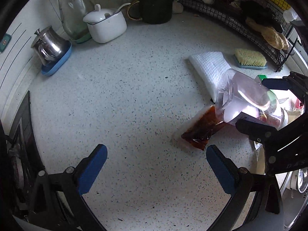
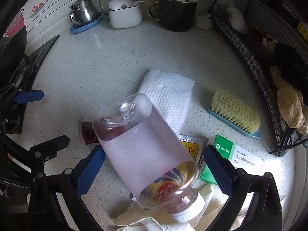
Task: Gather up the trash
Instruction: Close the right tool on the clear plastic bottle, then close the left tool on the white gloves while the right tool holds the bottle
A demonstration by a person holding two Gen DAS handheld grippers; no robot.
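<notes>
Between the blue fingers [image 2: 90, 171] of the right gripper [image 2: 154, 170] lies a clear plastic bottle [image 2: 146, 154], tilted, its white cap [image 2: 189, 209] near the camera and its base pointing far-left. Those fingers stand apart on either side of it; whether either pad touches the bottle cannot be told. Under the cap end lie pale disposable gloves [image 2: 154, 221] on the speckled desk [image 2: 92, 65]. Behind the bottle sits a folded white paper towel [image 2: 169, 94], and to its right a scrub brush [image 2: 234, 113] on a blue base. At the near right, a green-and-white medicine box [image 2: 233, 156] reads "VIATRIS" and "CELECOXIB CAPSULES". A silver sachet [image 2: 194, 146] with a yellow label peeks out beside the bottle; its print is unreadable. A dark red sauce packet [image 1: 200, 130] lies on the desk just left of the bottle, a little beyond the right-hand finger of the left gripper [image 1: 156, 165], whose 2 fingers are spread wide with nothing between them.
</notes>
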